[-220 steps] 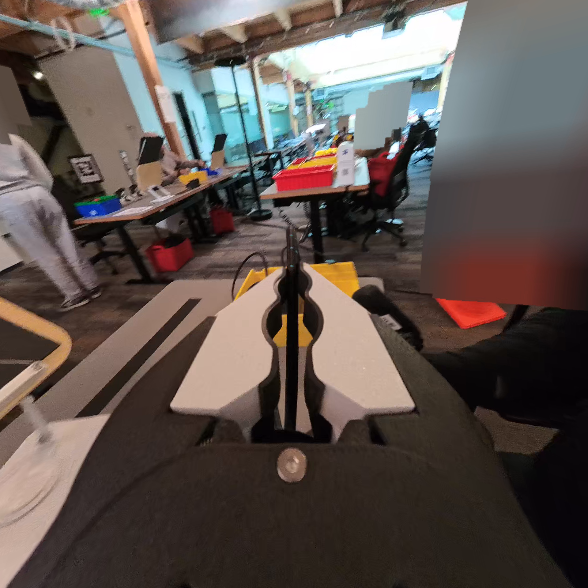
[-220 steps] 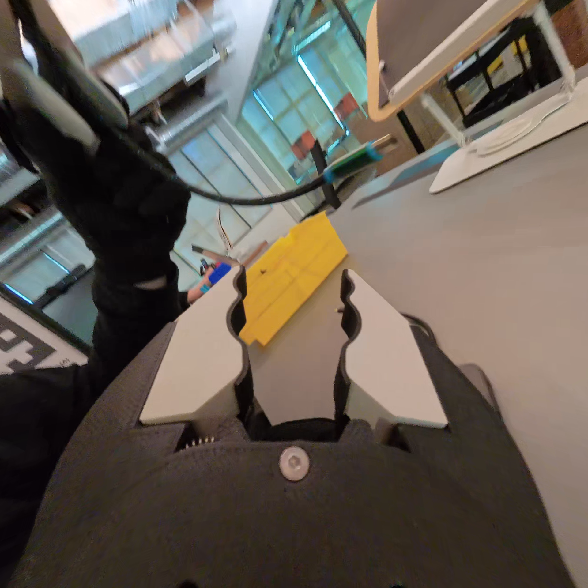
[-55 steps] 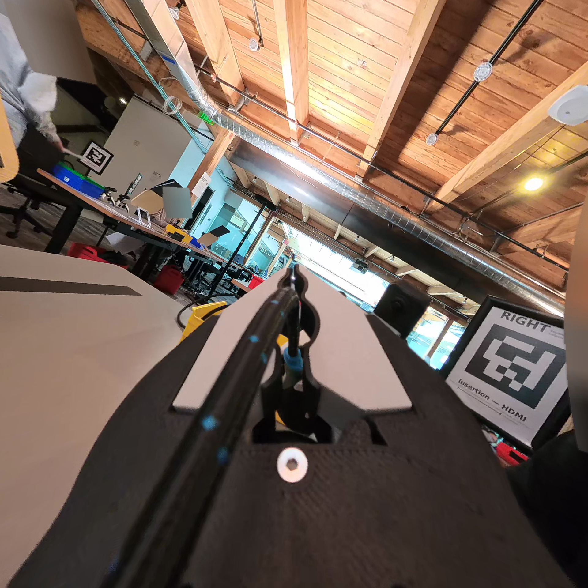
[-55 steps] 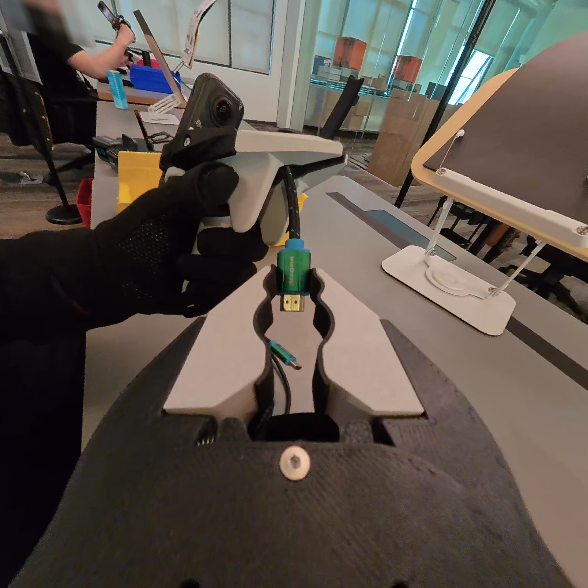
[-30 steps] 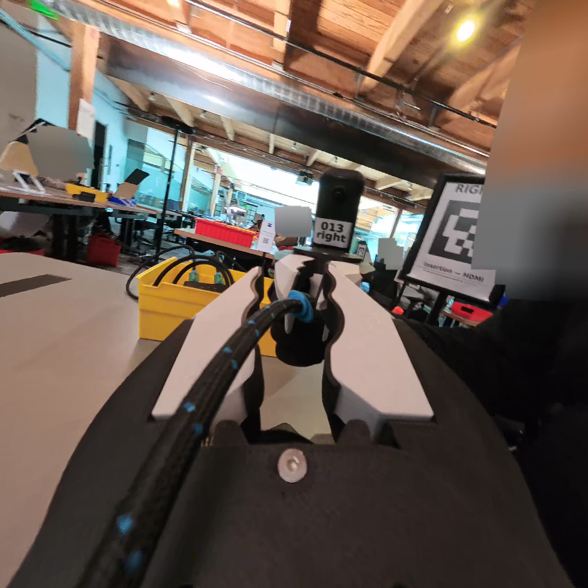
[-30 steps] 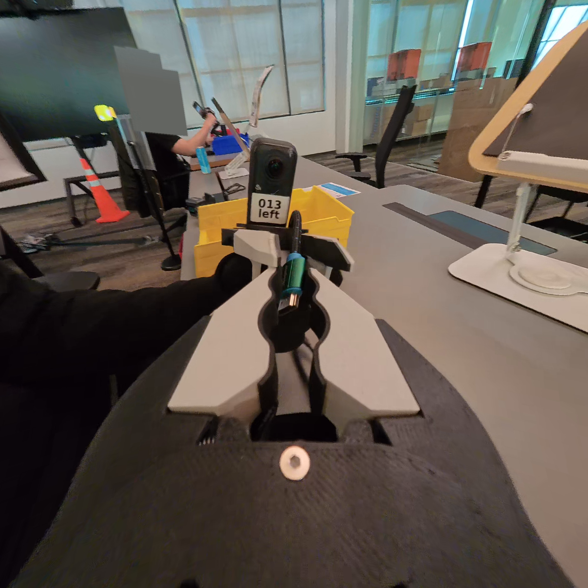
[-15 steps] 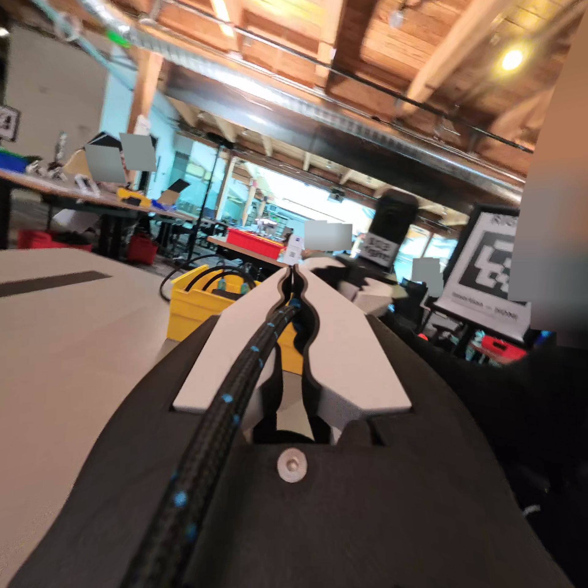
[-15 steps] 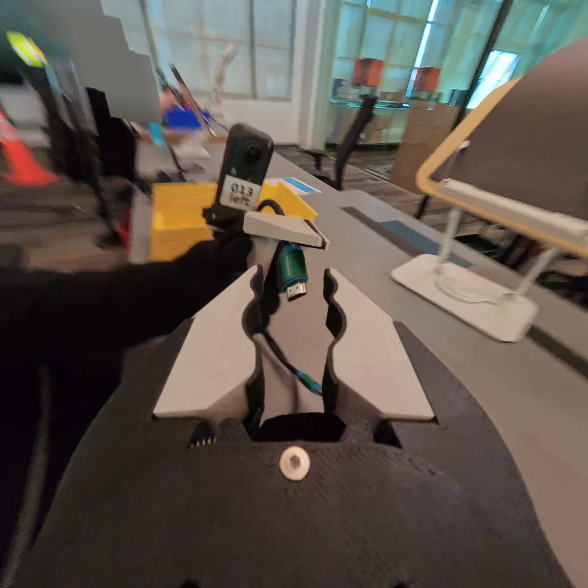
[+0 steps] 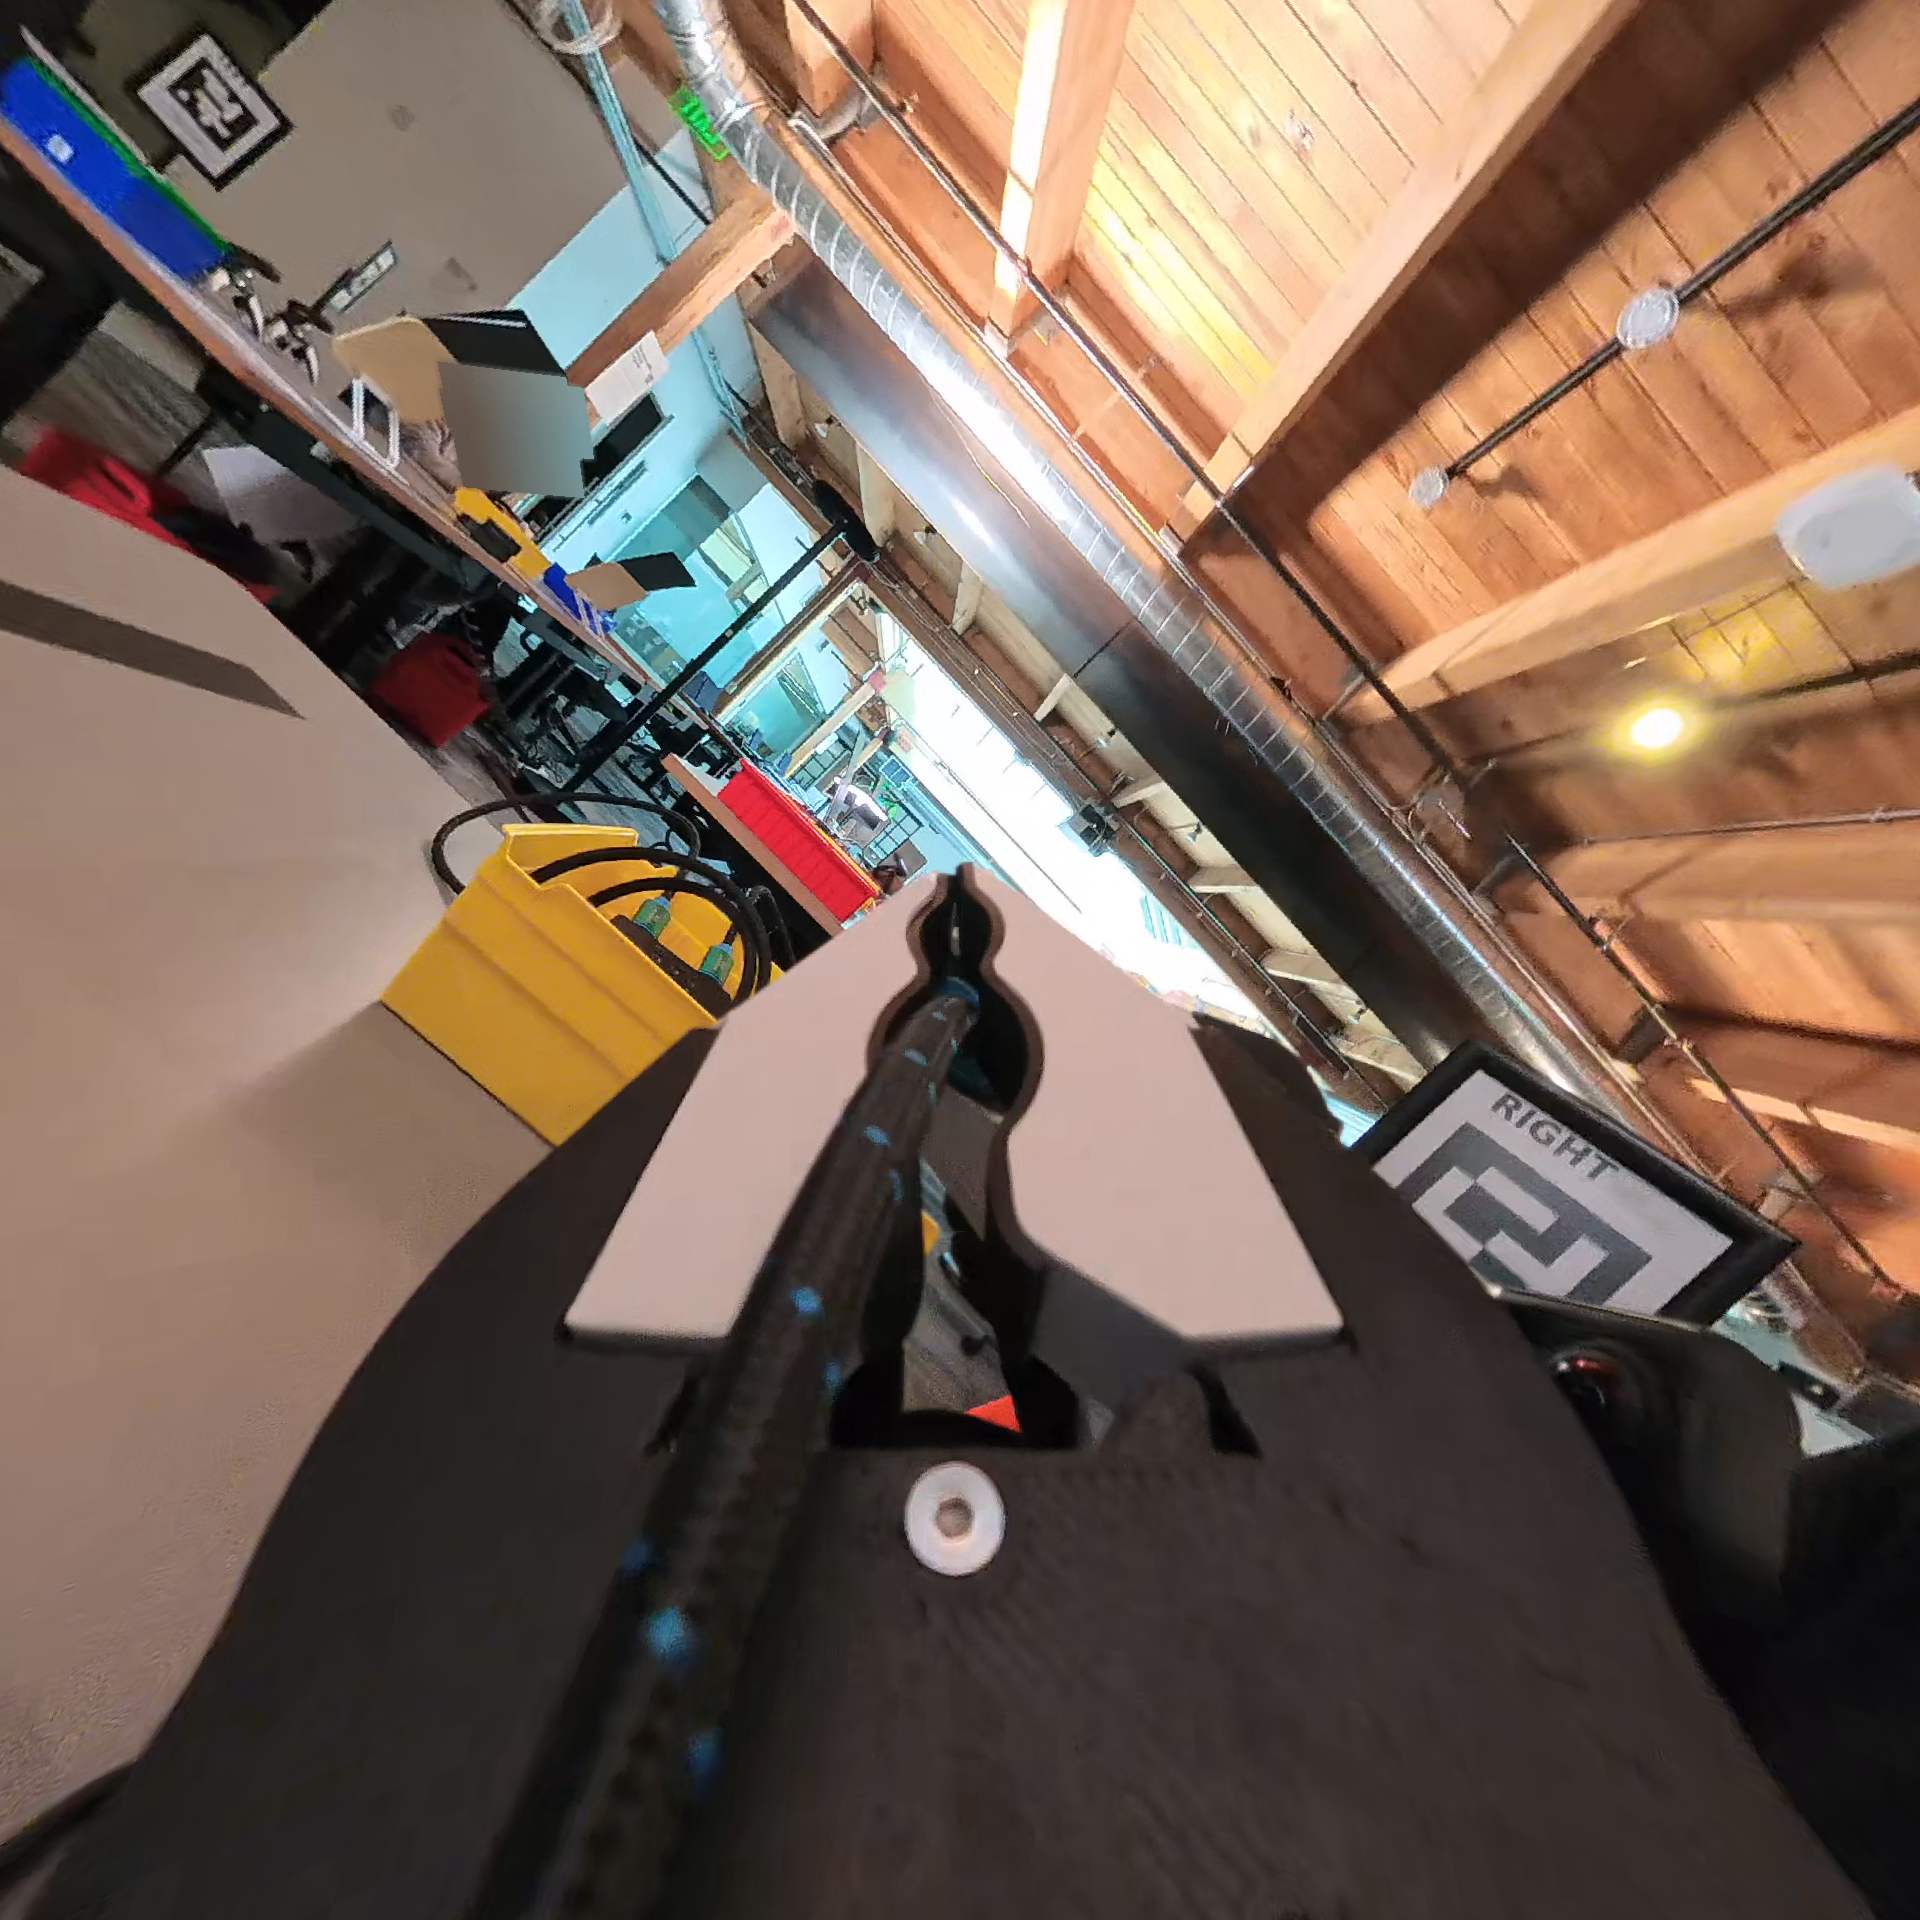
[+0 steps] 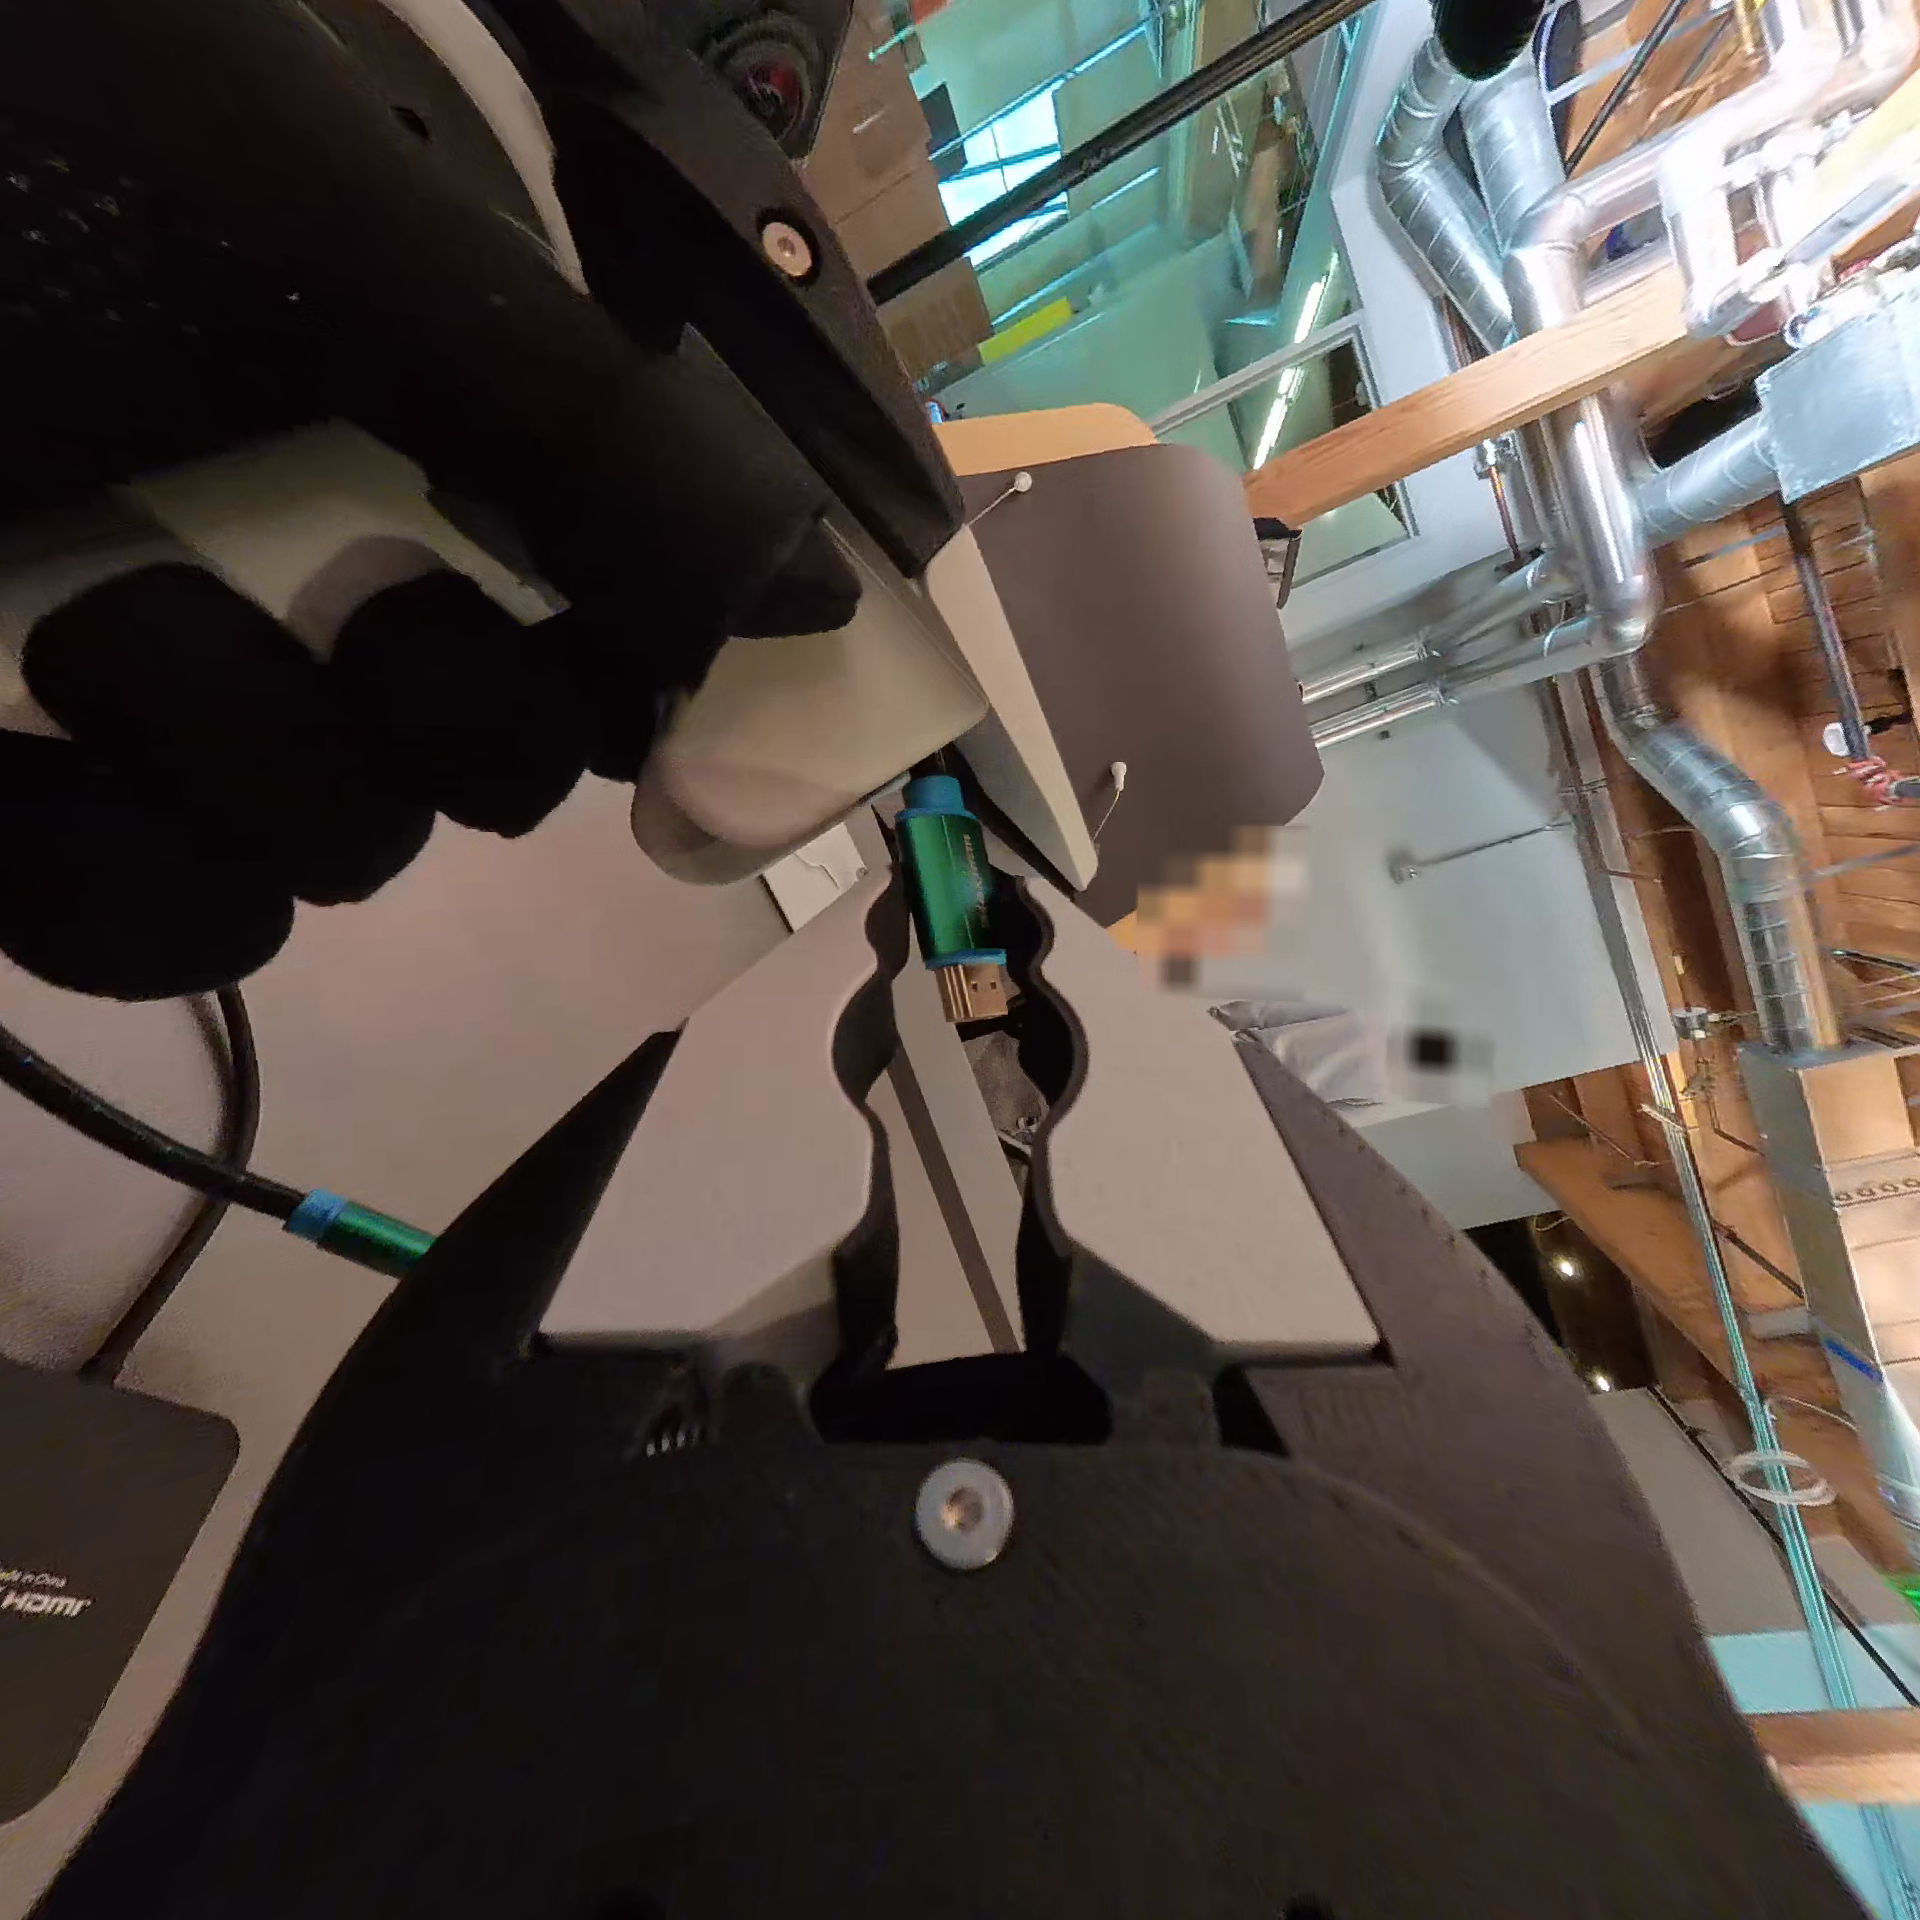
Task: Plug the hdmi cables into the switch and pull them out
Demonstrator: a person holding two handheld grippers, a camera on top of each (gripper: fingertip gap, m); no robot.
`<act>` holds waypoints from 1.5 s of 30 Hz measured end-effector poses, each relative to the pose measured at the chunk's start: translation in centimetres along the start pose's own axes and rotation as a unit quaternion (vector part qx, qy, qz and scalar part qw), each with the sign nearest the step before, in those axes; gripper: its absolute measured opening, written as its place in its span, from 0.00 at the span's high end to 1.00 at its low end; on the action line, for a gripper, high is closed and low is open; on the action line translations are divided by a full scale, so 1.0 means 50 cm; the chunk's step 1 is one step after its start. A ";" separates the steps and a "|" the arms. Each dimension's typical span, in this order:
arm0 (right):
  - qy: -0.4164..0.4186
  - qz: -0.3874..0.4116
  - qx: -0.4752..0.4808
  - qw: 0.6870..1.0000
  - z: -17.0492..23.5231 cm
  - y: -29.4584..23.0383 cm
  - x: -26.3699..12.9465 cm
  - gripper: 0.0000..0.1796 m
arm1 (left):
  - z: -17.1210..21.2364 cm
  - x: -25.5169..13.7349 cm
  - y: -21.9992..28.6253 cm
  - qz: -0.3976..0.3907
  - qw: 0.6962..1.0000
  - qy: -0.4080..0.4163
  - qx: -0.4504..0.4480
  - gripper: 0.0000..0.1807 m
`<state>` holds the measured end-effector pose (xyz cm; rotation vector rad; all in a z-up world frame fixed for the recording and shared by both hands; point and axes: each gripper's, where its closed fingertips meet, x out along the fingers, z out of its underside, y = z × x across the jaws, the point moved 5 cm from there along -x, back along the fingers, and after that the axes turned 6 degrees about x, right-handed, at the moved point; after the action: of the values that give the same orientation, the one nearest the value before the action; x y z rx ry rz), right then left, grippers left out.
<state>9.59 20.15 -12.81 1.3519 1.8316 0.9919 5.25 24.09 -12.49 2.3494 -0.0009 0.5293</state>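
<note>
My left gripper (image 9: 961, 904) is shut on a black braided HDMI cable (image 9: 831, 1226) that runs back over its body. In the right wrist view that gripper (image 10: 935, 769), held by a black-gloved hand (image 10: 312, 748), points down from the upper left, and the cable's green plug (image 10: 940, 862) sticks out of its tips. My right gripper (image 10: 961, 914) has its fingers closed against the sides of that plug, gold end toward the camera. A second green plug (image 10: 358, 1231) on its cable lies on the table. The black switch box (image 10: 94, 1558) lies at the lower left.
A yellow bin (image 9: 540, 997) with several black cables stands on the grey table (image 9: 156, 987) ahead of the left gripper. A framed marker sign (image 9: 1558, 1226) stands to the right. A tilted dark board with a light edge (image 10: 1143, 623) is behind the plug. Only a small space, under 4 cm, lies between the two pairs of fingers.
Both grippers have tilted and rolled. The right jaws, wider half a second ago, have narrowed onto the green plug. The left gripper still grips the cable.
</note>
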 end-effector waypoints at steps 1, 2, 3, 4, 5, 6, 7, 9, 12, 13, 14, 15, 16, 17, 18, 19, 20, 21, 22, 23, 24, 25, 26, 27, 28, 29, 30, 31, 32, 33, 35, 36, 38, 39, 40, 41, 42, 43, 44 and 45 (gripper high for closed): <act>0.001 -0.004 0.003 1.000 0.000 0.000 -0.001 0.92 | 0.000 0.001 0.002 -0.004 1.000 0.000 -0.002 1.00; 0.002 -0.010 0.008 1.000 0.000 0.000 -0.003 0.93 | -0.001 0.001 0.004 -0.008 1.000 0.000 0.000 1.00; 0.006 -0.014 0.014 1.000 -0.003 0.003 -0.005 0.93 | -0.003 0.002 0.010 -0.006 1.000 0.000 0.010 1.00; 0.012 -0.024 0.029 0.999 -0.006 0.005 -0.008 0.93 | -0.005 0.003 0.015 -0.008 1.000 -0.004 0.030 1.00; 0.015 -0.040 0.050 0.998 -0.007 0.007 -0.009 0.94 | -0.006 0.003 0.018 -0.012 0.998 -0.009 0.054 0.99; 0.021 -0.055 0.081 0.995 -0.008 0.011 -0.010 0.94 | -0.008 0.003 0.024 -0.009 0.997 -0.012 0.078 0.96; 0.030 -0.072 0.114 0.990 -0.008 0.015 -0.012 0.94 | -0.008 0.005 0.030 -0.007 0.995 -0.018 0.099 0.94; 0.042 -0.099 0.154 0.982 -0.004 0.023 -0.017 0.94 | -0.005 0.009 0.037 -0.005 0.988 -0.041 0.149 0.89; 0.065 -0.140 0.209 0.966 -0.002 0.037 -0.029 0.94 | -0.002 0.009 0.041 -0.013 0.961 -0.064 0.270 0.87; 0.071 -0.147 0.222 0.961 -0.001 0.043 -0.033 0.94 | -0.005 0.006 0.042 -0.014 0.952 -0.063 0.301 0.84; 0.076 -0.156 0.228 0.958 0.000 0.047 -0.038 0.94 | -0.014 0.002 0.048 -0.004 0.947 -0.047 0.318 0.83; 0.082 -0.159 0.229 0.957 0.002 0.052 -0.043 0.94 | -0.019 -0.001 0.053 0.005 0.944 -0.044 0.326 0.83; 0.085 -0.164 0.229 0.956 0.003 0.056 -0.048 0.94 | -0.021 -0.003 0.054 0.011 0.941 -0.050 0.333 0.83; 0.087 -0.169 0.229 0.955 0.004 0.060 -0.052 0.94 | -0.021 -0.003 0.056 0.015 0.938 -0.057 0.341 0.83; 0.090 -0.170 0.226 0.955 0.004 0.063 -0.055 0.94 | -0.019 -0.002 0.059 0.025 0.936 -0.067 0.344 0.83; 0.093 -0.168 0.226 0.955 0.005 0.068 -0.058 0.94 | -0.011 -0.001 0.066 0.045 0.937 -0.085 0.336 0.83; 0.096 -0.171 0.227 0.954 0.005 0.072 -0.061 0.94 | -0.004 0.000 0.071 0.063 0.936 -0.104 0.329 0.84; 0.098 -0.176 0.224 0.953 0.006 0.073 -0.065 0.94 | 0.000 0.001 0.075 0.073 0.937 -0.112 0.324 0.85; 0.100 -0.180 0.216 0.954 0.007 0.074 -0.069 0.94 | 0.006 0.001 0.079 0.089 0.937 -0.127 0.312 0.86; 0.103 -0.187 0.211 0.954 0.006 0.075 -0.075 0.94 | 0.014 0.002 0.083 0.107 0.939 -0.146 0.294 0.85; 0.108 -0.195 0.208 0.952 0.005 0.076 -0.080 0.94 | 0.020 0.001 0.086 0.123 0.939 -0.159 0.280 0.85; 0.112 -0.202 0.204 0.951 0.003 0.075 -0.086 0.94 | 0.025 0.001 0.089 0.134 0.938 -0.168 0.271 0.86; 0.111 -0.204 0.194 0.953 0.002 0.075 -0.089 0.94 | 0.029 0.002 0.092 0.143 0.938 -0.176 0.261 0.86; 0.107 -0.207 0.186 0.955 0.002 0.074 -0.092 0.94 | 0.033 0.003 0.093 0.148 0.939 -0.183 0.252 0.86; 0.106 -0.210 0.180 0.955 0.001 0.075 -0.095 0.94 | 0.033 0.003 0.093 0.151 0.940 -0.184 0.245 0.87; 0.109 -0.214 0.178 0.954 -0.001 0.076 -0.099 0.94 | 0.034 0.002 0.097 0.160 0.940 -0.185 0.236 0.87; 0.113 -0.220 0.177 0.953 -0.004 0.077 -0.104 0.94 | 0.035 0.001 0.100 0.170 0.940 -0.187 0.228 0.87; 0.113 -0.222 0.173 0.953 -0.005 0.078 -0.108 0.94 | 0.036 0.001 0.103 0.176 0.941 -0.189 0.220 0.86; 0.109 -0.221 0.166 0.955 -0.005 0.079 -0.110 0.94 | 0.037 0.002 0.106 0.179 0.942 -0.190 0.212 0.85; 0.106 -0.219 0.161 0.957 -0.005 0.081 -0.111 0.94 | 0.038 0.003 0.110 0.185 0.943 -0.189 0.203 0.83; 0.109 -0.214 0.159 0.958 -0.009 0.087 -0.116 0.94 | 0.035 0.007 0.114 0.191 0.946 -0.178 0.192 0.82; 0.110 -0.214 0.154 0.958 -0.012 0.086 -0.117 0.94 | 0.031 0.016 0.105 0.165 0.954 -0.169 0.185 0.66; 0.120 -0.217 0.153 0.957 -0.028 0.083 -0.119 0.94 | 0.045 0.028 0.092 0.143 0.957 -0.183 0.175 0.52; 0.114 -0.215 0.148 0.959 -0.031 0.081 -0.117 0.94 | 0.049 0.029 0.095 0.157 0.956 -0.182 0.167 0.55; 0.102 -0.214 0.136 0.962 -0.028 0.079 -0.114 0.94 | 0.052 0.026 0.105 0.181 0.954 -0.176 0.164 0.67; 0.098 -0.219 0.134 0.961 -0.025 0.076 -0.114 0.94 | 0.050 0.025 0.108 0.185 0.953 -0.167 0.171 0.74; 0.109 -0.226 0.145 0.957 -0.027 0.077 -0.117 0.94 | 0.051 0.024 0.112 0.192 0.952 -0.163 0.177 0.75; 0.119 -0.232 0.158 0.952 -0.028 0.078 -0.121 0.94 | 0.052 0.023 0.118 0.202 0.950 -0.162 0.174 0.77; 0.123 -0.236 0.162 0.950 -0.027 0.080 -0.124 0.94 | 0.054 0.023 0.121 0.208 0.948 -0.166 0.173 0.78; 0.121 -0.239 0.160 0.950 -0.024 0.080 -0.126 0.94 | 0.056 0.024 0.121 0.209 0.946 -0.172 0.175 0.78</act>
<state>12.10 14.57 -8.37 0.9044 2.4365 0.6406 6.51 17.95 -9.93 2.7794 -0.6276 0.3250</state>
